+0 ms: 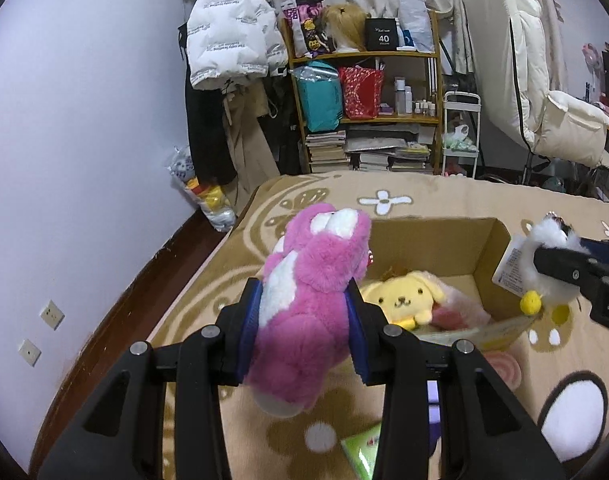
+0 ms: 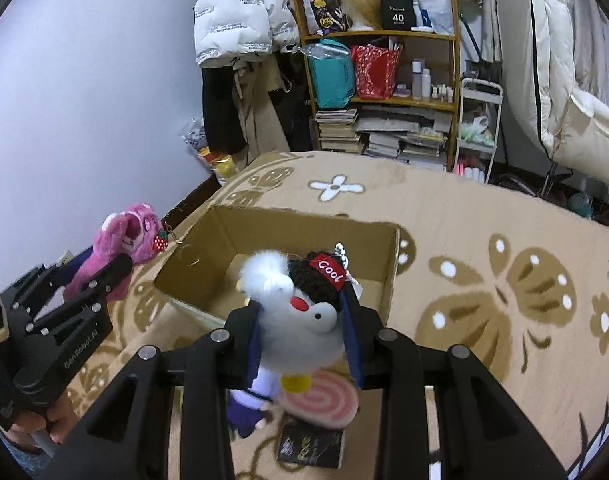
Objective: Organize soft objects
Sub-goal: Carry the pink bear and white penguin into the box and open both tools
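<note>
My left gripper (image 1: 304,312) is shut on a pink plush bear (image 1: 304,280), held up just left of an open cardboard box (image 1: 500,248). Inside the box lies a yellow plush dog (image 1: 400,296) on a pink soft item. In the right wrist view my right gripper (image 2: 304,320) is shut on a white plush bird (image 2: 300,320) with a black curly cap marked "Cool", held above the box's (image 2: 390,264) near side. The left gripper (image 2: 104,280) with the pink bear (image 2: 124,240) shows at the left of that view. The right gripper (image 1: 556,264) with the bird (image 1: 544,256) shows at the right edge of the left wrist view.
The box rests on a bed with a tan flowered blanket (image 2: 484,220). A pink swirl plush (image 2: 324,404), a purple plush (image 2: 244,408) and a dark packet (image 2: 310,446) lie on the blanket near me. A green packet (image 1: 360,446) lies below the bear. A cluttered shelf (image 1: 364,108) stands behind.
</note>
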Available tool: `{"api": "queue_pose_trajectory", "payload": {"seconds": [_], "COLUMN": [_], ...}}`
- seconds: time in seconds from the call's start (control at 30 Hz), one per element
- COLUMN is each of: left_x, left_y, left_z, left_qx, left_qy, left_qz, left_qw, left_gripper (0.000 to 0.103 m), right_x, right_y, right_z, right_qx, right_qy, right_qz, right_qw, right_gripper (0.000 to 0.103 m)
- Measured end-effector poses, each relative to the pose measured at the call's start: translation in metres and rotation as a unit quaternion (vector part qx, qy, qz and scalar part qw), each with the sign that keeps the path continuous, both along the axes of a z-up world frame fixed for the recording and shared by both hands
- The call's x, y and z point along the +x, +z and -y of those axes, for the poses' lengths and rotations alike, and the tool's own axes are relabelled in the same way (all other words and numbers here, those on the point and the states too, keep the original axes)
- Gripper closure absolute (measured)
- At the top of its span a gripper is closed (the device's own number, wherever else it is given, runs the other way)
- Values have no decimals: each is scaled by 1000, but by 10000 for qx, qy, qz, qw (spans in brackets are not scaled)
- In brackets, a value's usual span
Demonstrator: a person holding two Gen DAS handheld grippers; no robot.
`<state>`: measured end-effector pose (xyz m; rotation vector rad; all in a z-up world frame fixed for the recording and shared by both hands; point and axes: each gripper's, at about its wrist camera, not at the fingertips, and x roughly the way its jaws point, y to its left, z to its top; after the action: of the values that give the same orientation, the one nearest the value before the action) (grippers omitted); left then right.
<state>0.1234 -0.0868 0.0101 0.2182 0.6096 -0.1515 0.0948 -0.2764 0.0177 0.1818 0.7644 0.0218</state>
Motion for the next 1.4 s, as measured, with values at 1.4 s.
{"api": "queue_pose_trajectory", "payload": {"seconds": [1.4], "left_x": [49], "left_y": [-51], "left_z": [41], "left_qx": [17], "left_qy": [-602], "left_qz": [-546], "left_qw": [9967], "left_gripper": [59], "right_x": [50], "right_y": [-49], "right_z": [5], "right_qx": [-565], "right_qy": [-275], "right_qz": [-122], "right_qw": [9979], "right_gripper": [62]}}
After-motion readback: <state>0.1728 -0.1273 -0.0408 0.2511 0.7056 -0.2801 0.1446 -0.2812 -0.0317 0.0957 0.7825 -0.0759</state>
